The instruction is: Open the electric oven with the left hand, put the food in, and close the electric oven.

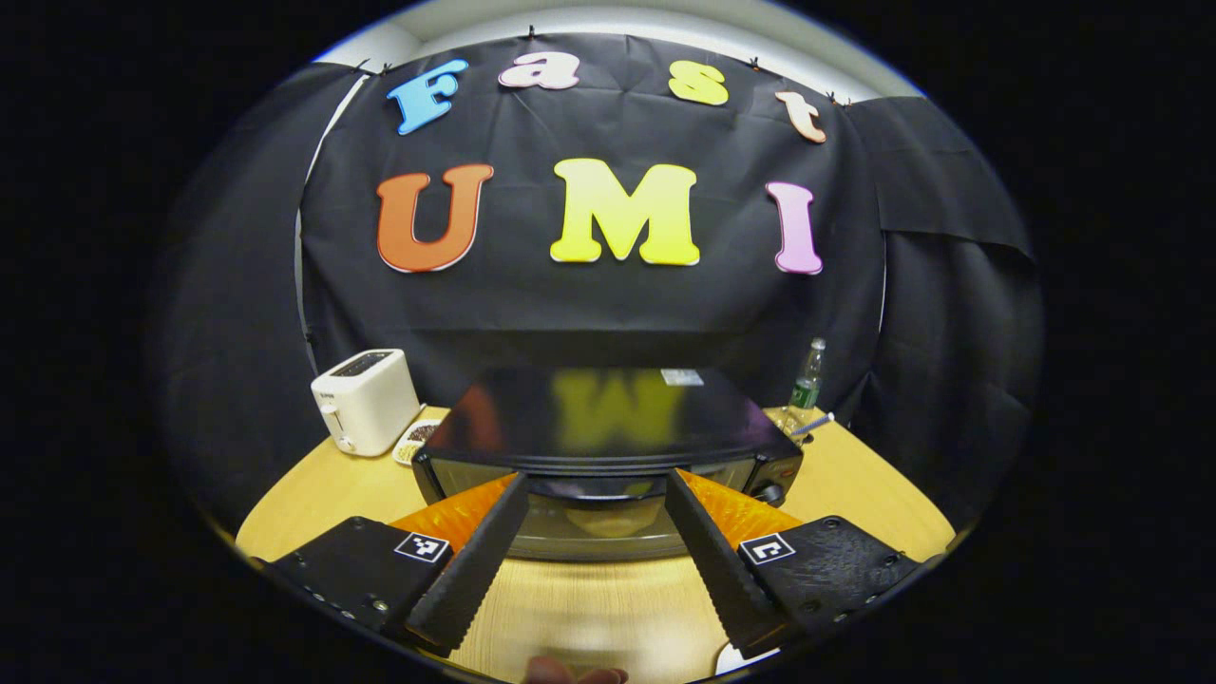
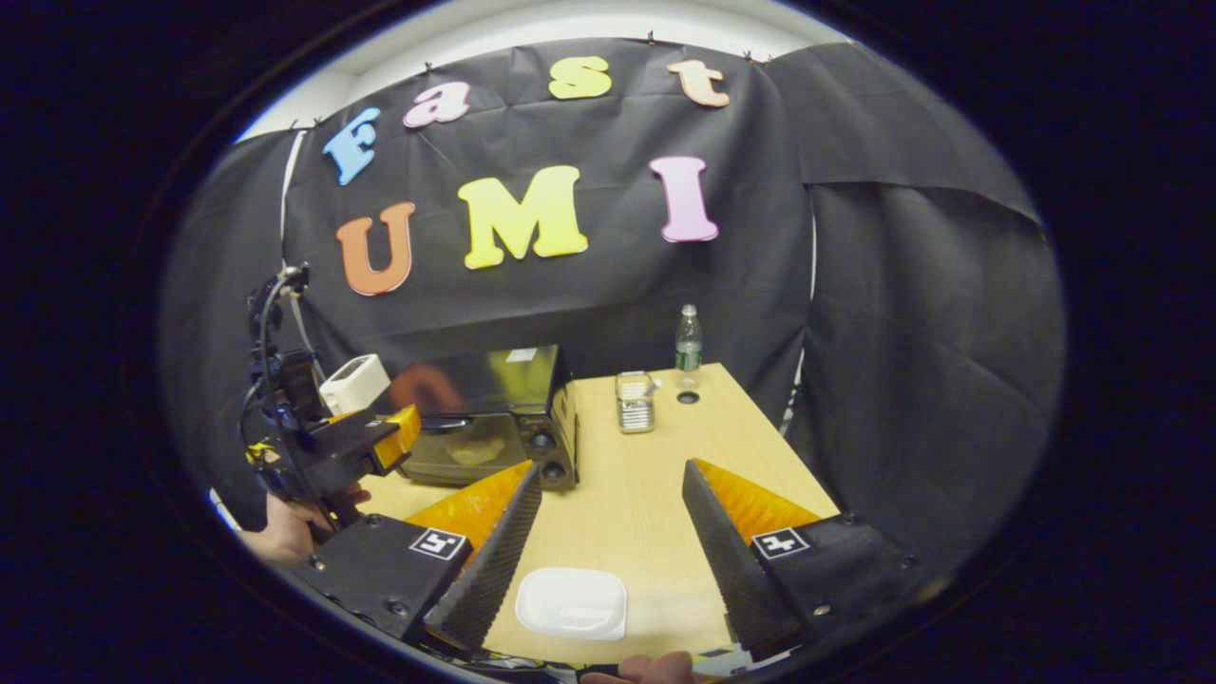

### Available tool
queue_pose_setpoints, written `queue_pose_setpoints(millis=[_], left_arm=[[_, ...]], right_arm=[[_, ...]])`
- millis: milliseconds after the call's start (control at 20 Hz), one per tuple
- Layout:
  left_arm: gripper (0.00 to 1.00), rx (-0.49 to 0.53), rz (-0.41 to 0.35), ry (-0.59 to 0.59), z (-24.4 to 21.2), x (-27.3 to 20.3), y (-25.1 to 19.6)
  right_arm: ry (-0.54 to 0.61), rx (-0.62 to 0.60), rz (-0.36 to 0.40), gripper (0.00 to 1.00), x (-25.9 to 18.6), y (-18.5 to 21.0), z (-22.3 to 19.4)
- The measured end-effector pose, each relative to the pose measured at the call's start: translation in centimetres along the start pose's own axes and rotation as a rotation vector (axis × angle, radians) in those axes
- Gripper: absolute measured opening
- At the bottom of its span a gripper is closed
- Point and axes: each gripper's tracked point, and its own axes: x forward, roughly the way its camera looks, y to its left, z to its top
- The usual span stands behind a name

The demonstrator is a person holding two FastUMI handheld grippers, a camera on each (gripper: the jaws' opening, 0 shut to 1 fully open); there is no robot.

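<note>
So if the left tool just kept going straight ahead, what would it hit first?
Most likely the oven. The left tool is open and aimed at the oven's front, where the closed door sits between the fingers. Nothing stands between them on the table, though depth is hard to judge.

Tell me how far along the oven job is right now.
Done: nothing yet; the oven door looks shut. In hand: the left tool is open and lined up on the door's top edge, seemingly going for the handle. The right tool hangs open above the white dish on the table, holding nothing. Left: pull the door open, put the food in, close it.
</note>
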Motion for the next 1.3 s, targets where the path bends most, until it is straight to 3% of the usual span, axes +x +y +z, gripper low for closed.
queue_pose_setpoints(millis=[250, 450, 850, 1300], left_arm=[[0.95, -0.019, -0.02, -0.112, 7.5, -6.7, 0.1], [0.95, -0.004, -0.011, -0.168, 10.7, -14.0, 1.5], [0.94, -0.042, 0.039, -0.22, 10.2, -29.2, 6.9], [0.94, -0.064, 0.057, -0.23, 8.5, -35.8, 9.0]], right_arm=[[-0.13, -0.05, 0.07, 0.94, -0.4, 3.2, 4.1], [-0.21, -0.05, 0.096, 0.94, -4.1, 6.4, 6.0], [-0.274, -0.108, 0.118, 0.94, -14.8, 12.9, 5.9], [-0.28, -0.15, 0.156, 0.94, -21.6, 17.0, 2.1]])
